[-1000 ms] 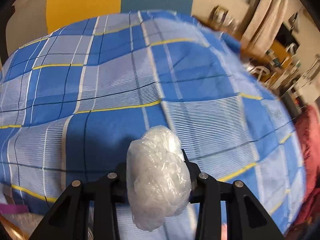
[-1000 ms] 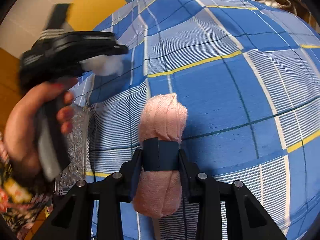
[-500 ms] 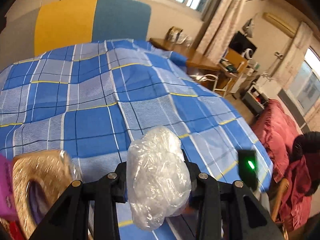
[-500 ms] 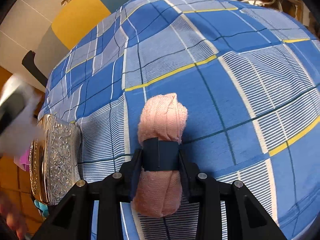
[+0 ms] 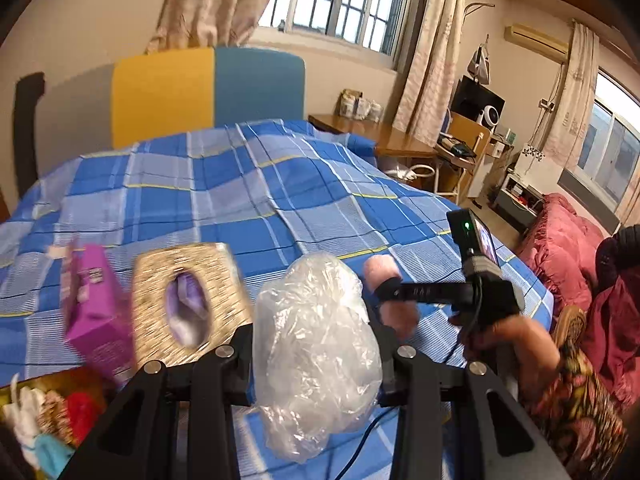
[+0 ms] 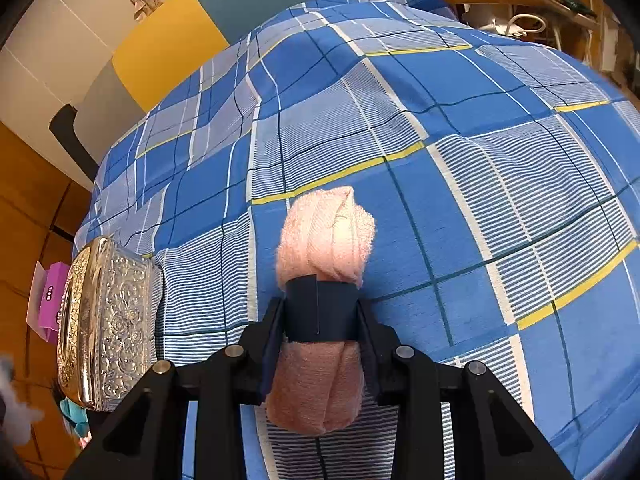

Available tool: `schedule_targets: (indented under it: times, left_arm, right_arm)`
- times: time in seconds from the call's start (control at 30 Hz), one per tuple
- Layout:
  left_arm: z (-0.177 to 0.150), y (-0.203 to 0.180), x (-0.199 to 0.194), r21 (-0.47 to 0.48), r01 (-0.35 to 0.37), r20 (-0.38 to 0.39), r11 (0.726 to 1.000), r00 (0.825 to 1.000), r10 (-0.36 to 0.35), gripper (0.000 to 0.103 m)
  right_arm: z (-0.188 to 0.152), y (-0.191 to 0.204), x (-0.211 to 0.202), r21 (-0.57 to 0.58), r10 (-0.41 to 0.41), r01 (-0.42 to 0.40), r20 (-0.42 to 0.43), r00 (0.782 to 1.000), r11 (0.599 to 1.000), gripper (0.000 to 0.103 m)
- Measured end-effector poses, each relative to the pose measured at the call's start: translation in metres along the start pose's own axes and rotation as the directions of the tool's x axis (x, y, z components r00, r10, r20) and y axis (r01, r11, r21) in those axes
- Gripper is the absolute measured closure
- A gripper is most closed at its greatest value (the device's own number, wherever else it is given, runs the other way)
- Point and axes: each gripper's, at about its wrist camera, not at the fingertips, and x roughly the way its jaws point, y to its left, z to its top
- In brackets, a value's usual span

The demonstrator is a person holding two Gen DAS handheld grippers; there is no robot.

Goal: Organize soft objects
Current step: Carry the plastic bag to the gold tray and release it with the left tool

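The left gripper [image 5: 316, 344] is swinging up and away from the blue checked bedspread [image 5: 248, 200], which a second ago was filling its whole view; now the room, the window and the bed's near-left corner are showing. Its jaws are staying closed on a crumpled clear plastic bag bundle [image 5: 316, 344], carried in the air above the bed. That turn is bringing a container of mixed soft items [image 5: 44, 420], red, white and teal, into view at far left, probably the place the bundle is heading.

Just right of it, a purple cardboard box [image 5: 98, 312] and an embossed gold metal tissue box [image 5: 188, 304] are standing on the bed, close to the left gripper's likely path; clipping them is the risk.

Further right, the right gripper [image 6: 322, 312] is barely shifting, its jaws clamped on a rolled pink towel with a dark band [image 6: 324, 276], hovering over the bedspread well clear of the boxes.
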Motion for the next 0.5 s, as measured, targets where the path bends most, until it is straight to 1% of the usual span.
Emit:
schedule_targets:
  times: [0.1, 0.23, 0.3, 0.4, 0.5]
  left_arm:
    - [-0.018, 0.008, -0.023, -0.01, -0.025, 0.014, 1.0, 1.0, 0.025, 0.064]
    - [-0.049, 0.023, -0.058, -0.055, -0.046, 0.028, 0.997, 0.998, 0.048, 0.064]
    - [-0.064, 0.033, -0.077, -0.065, -0.069, 0.026, 0.995, 0.997, 0.071, 0.064]
    - [-0.082, 0.05, -0.101, -0.068, -0.127, 0.034, 0.989, 0.991, 0.13, 0.064]
    - [-0.101, 0.082, -0.126, -0.13, -0.193, 0.015, 0.972, 0.98, 0.197, 0.064]
  right_arm:
    - [0.0, -0.001, 0.0, 0.005, -0.008, 0.008, 0.002, 1.0, 1.0, 0.068]
    - [0.0, -0.001, -0.002, 0.003, -0.009, 0.009, 0.014, 1.0, 1.0, 0.068]
    - [0.0, -0.002, -0.003, 0.005, -0.015, 0.015, 0.022, 1.0, 1.0, 0.068]
    - [-0.002, -0.005, -0.005, 0.013, -0.018, 0.018, 0.022, 1.0, 1.0, 0.068]
    - [-0.002, -0.007, -0.007, 0.015, -0.027, 0.026, 0.027, 0.999, 1.0, 0.068]
